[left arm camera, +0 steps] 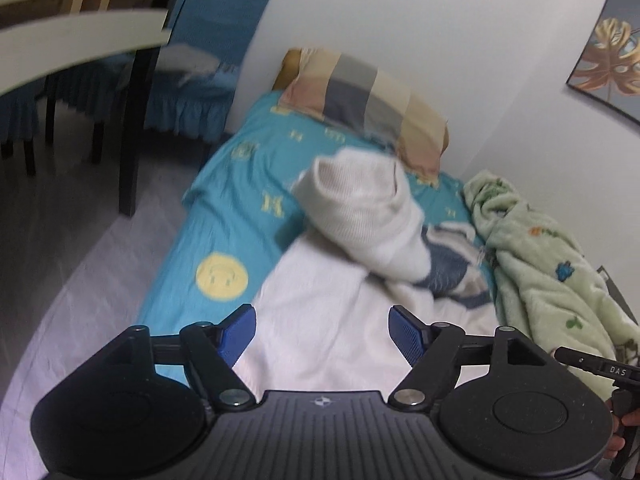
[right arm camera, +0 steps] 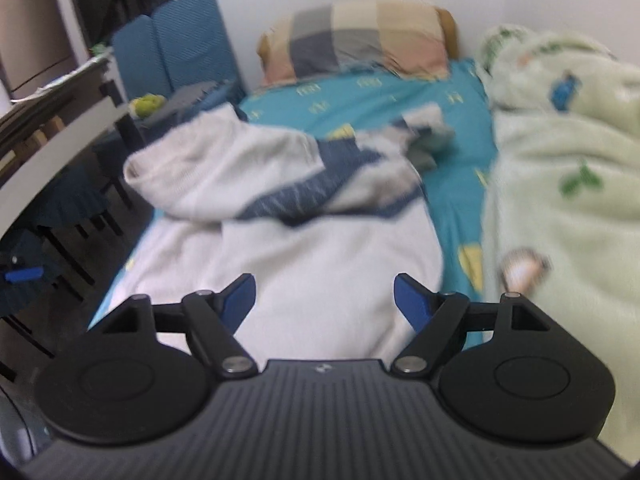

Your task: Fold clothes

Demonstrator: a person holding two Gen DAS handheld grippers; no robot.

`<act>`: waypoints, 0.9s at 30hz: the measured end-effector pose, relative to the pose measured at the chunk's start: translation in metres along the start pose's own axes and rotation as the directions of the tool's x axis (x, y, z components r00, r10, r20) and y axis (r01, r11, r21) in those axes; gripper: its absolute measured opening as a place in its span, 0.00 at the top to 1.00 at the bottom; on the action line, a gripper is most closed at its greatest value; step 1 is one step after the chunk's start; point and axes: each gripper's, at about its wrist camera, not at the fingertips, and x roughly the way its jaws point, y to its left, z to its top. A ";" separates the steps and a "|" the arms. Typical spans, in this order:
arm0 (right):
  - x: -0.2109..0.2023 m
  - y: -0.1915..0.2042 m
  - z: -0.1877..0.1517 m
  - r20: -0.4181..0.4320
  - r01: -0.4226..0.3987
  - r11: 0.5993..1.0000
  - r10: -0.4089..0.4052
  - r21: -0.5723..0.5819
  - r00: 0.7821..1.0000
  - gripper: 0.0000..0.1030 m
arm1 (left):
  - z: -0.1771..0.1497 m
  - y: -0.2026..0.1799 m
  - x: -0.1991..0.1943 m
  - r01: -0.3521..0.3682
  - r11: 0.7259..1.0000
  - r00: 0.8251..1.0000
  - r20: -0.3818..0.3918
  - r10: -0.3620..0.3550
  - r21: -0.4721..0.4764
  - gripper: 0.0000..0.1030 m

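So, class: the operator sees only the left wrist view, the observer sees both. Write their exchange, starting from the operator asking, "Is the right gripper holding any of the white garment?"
Observer: No. The right gripper is open and empty, above the white garment.
Operator: What is on the blue chair seat?
Observer: A yellow-green soft object lies beside the blue chair; what it is, I cannot tell.
Operator: Anything behind the table?
Observer: A brown cabinet stands at the far left, past the table edge.
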 end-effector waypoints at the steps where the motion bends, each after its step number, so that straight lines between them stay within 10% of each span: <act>1: 0.005 0.001 0.009 0.014 -0.016 1.000 0.016 -0.010 1.000 0.24 | 0.007 -0.002 0.006 0.005 1.000 1.000 0.011 -0.005 0.004 0.27; 8: 0.075 0.028 0.093 0.053 -0.238 0.945 0.256 -0.222 0.965 0.24 | 0.060 0.000 0.085 0.060 0.997 0.997 0.048 -0.063 0.056 0.27; 15: 0.176 0.096 0.153 -0.100 -0.415 0.680 0.452 -0.605 0.886 0.24 | 0.083 0.013 0.149 0.082 0.995 0.995 0.052 -0.085 0.063 0.27; 23: 0.278 0.114 0.172 -0.354 -0.606 0.525 0.506 -0.598 0.786 0.23 | 0.083 0.069 0.177 0.105 0.993 0.994 0.038 -0.103 -0.047 0.27; 27: 0.273 0.112 0.171 -0.345 -0.595 0.525 0.500 -0.609 0.794 0.61 | 0.073 0.085 0.178 0.131 0.977 0.988 0.097 -0.116 -0.168 0.27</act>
